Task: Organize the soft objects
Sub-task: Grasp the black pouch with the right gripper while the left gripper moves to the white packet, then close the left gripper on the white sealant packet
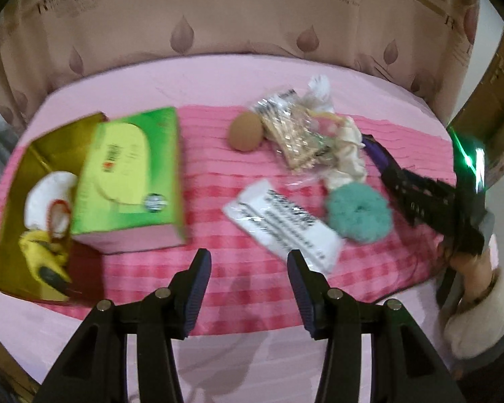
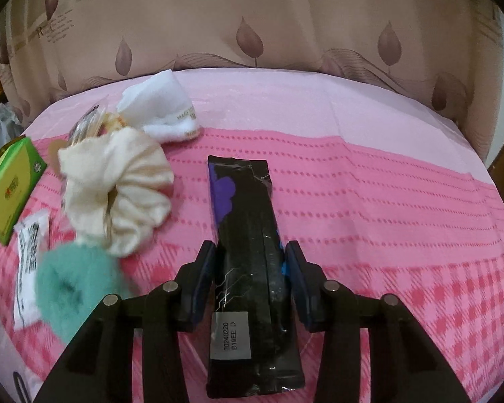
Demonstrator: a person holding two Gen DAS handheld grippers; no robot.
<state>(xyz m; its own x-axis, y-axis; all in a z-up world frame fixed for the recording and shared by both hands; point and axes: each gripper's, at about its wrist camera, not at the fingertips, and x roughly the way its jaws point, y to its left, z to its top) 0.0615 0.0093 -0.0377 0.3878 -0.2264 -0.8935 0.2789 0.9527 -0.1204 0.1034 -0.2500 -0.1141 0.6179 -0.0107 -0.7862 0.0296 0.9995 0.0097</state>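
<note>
My right gripper [image 2: 250, 248] is shut on a long black package with purple print [image 2: 242, 194]; both pads touch its sides as it lies on the pink checked cloth [image 2: 386, 235]. A cream scrunchie [image 2: 117, 184] and a teal fluffy scrunchie [image 2: 74, 285] lie just left of it. My left gripper [image 1: 248, 258] stands open over the cloth with nothing between its fingers. Ahead of it lie a white printed packet [image 1: 285, 221], the teal scrunchie [image 1: 358, 215] and a brown egg-shaped sponge [image 1: 246, 131]. The black package [image 1: 376, 154] shows at the right.
A gold box [image 1: 20, 184] at the left holds a white round item and a yellow one. A green tissue box [image 1: 131, 174] leans against it. Clear packets [image 1: 295, 134] and a white folded cloth [image 2: 164, 107] lie further back. A curtain hangs behind the pink table [image 1: 218, 74].
</note>
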